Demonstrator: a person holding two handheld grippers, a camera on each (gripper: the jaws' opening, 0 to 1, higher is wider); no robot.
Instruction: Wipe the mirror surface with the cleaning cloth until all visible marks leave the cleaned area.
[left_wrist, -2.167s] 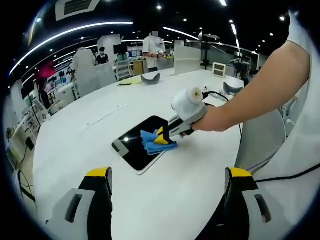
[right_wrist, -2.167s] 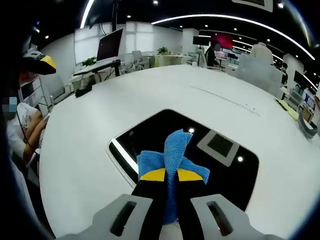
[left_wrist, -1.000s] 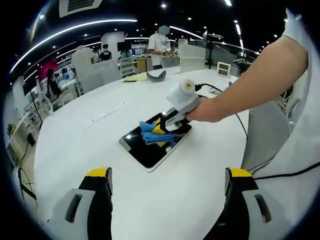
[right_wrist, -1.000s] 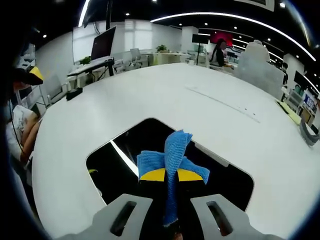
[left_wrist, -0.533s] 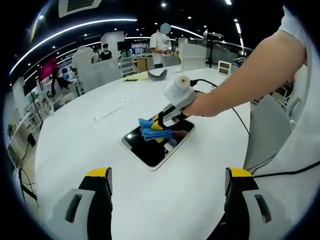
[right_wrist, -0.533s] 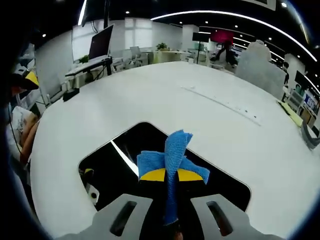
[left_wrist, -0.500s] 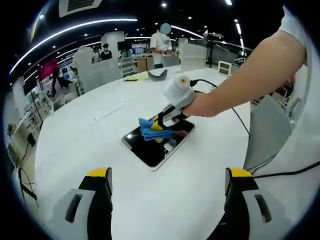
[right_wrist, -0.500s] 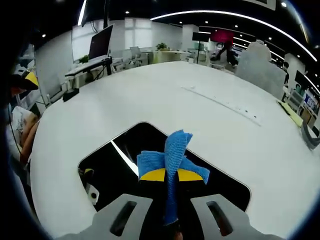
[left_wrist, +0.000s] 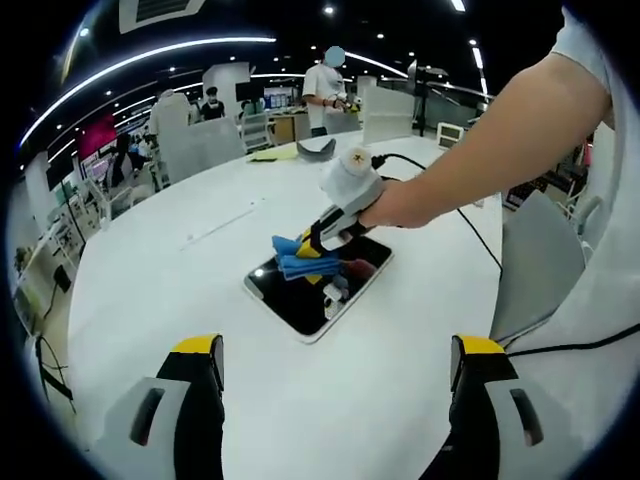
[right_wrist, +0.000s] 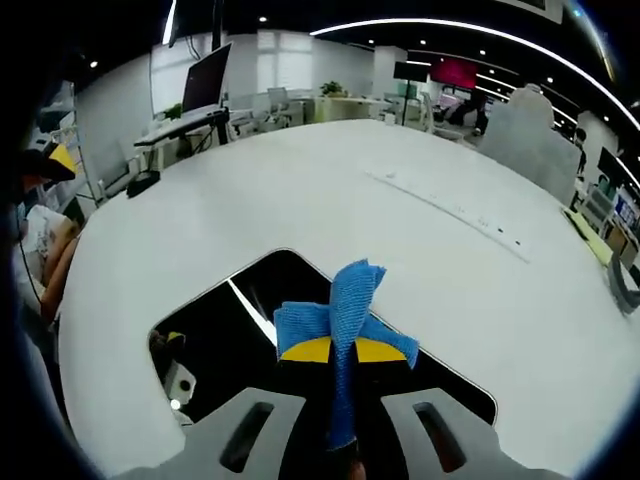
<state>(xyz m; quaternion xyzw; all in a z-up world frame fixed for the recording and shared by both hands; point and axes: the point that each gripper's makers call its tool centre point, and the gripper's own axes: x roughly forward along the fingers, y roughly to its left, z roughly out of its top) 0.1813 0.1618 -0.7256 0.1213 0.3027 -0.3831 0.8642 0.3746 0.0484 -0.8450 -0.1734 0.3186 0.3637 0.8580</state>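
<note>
A round white worktop (left_wrist: 150, 290) carries the job: my mirror (left_wrist: 318, 280) lies flat near its middle, a dark rounded slab with a pale edge, so I can press down on it without anything tipping. Its glass reads almost black and throws back ceiling lights; in the right gripper view the mirror (right_wrist: 240, 340) shows a bright streak and small glints, and I cannot tell whether any of these are marks or only reflections. My right claw (right_wrist: 332, 352) is clamped tight on the cloth (right_wrist: 338, 310), a bunched blue weave that sticks out past the yellow tips so fabric, not metal, meets the glass. From the left gripper view the right claw (left_wrist: 318, 244) leans the cloth (left_wrist: 300, 262) onto the mirror's far half. My left claw (left_wrist: 335, 395) hangs back over bare worktop, jaws wide apart and holding nothing, keeping the whole scene in sight.
</note>
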